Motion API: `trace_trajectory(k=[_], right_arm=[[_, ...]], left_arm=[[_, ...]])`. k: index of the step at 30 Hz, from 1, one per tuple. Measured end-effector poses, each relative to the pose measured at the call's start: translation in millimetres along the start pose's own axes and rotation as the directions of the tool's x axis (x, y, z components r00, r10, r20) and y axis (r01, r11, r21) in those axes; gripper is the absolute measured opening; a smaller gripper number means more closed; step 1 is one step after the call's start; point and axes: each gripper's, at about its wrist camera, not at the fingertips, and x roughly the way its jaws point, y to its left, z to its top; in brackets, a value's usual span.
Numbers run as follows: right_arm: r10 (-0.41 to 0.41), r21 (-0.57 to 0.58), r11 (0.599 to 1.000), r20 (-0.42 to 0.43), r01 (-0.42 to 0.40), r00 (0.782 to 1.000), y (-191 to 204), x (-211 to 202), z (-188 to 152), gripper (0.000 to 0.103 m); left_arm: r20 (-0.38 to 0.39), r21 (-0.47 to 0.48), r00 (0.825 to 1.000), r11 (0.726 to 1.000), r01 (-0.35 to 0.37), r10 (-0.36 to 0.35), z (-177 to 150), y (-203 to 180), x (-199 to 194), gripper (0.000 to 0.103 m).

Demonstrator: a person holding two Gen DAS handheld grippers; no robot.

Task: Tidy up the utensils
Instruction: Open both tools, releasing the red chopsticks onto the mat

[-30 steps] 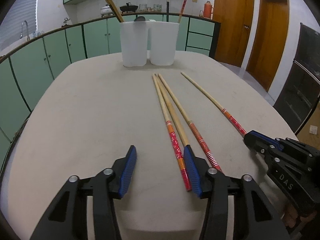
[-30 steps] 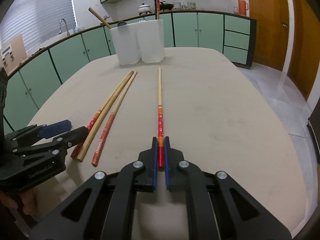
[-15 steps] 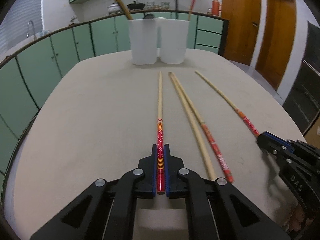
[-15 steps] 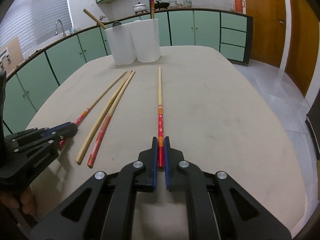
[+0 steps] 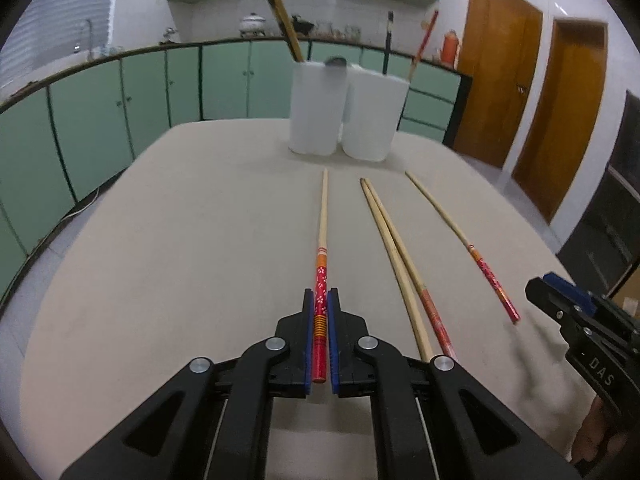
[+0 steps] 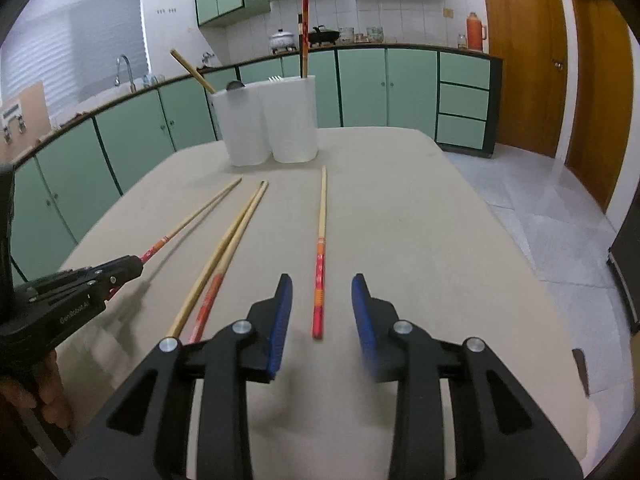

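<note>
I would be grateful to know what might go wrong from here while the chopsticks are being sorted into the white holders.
1. The left claw pinches its chopstick only at the red end, so the long front may droop or swing and catch the table.
2. The right claw is opening around another chopstick lying on the table; it may roll.
3. The holders already hold leaning utensils that could block insertion.
</note>
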Motion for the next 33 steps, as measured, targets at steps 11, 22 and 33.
trace_trajectory(k=[11, 22, 33], right_arm=[[0.03, -0.003, 1.0, -0.041, -0.03, 0.999, 9, -3, -18, 0.029], [0.024, 0.024, 0.999, -0.055, -0.023, 0.998, 6, -2, -13, 0.029], [0.036, 0.021, 0.999, -0.061, -0.034, 0.998, 8, 0, -14, 0.029]], left_arm=[[-0.033, 0.005, 0.999, 1.0, 0.021, -0.021, -17, -7, -6, 0.008], [-0.022, -0.023, 1.0, 1.0, 0.019, -0.02, -10, 5, -20, 0.028], [-0.062, -0.031, 0.998, 1.0, 0.006, -0.007, -16, 12, -18, 0.028]])
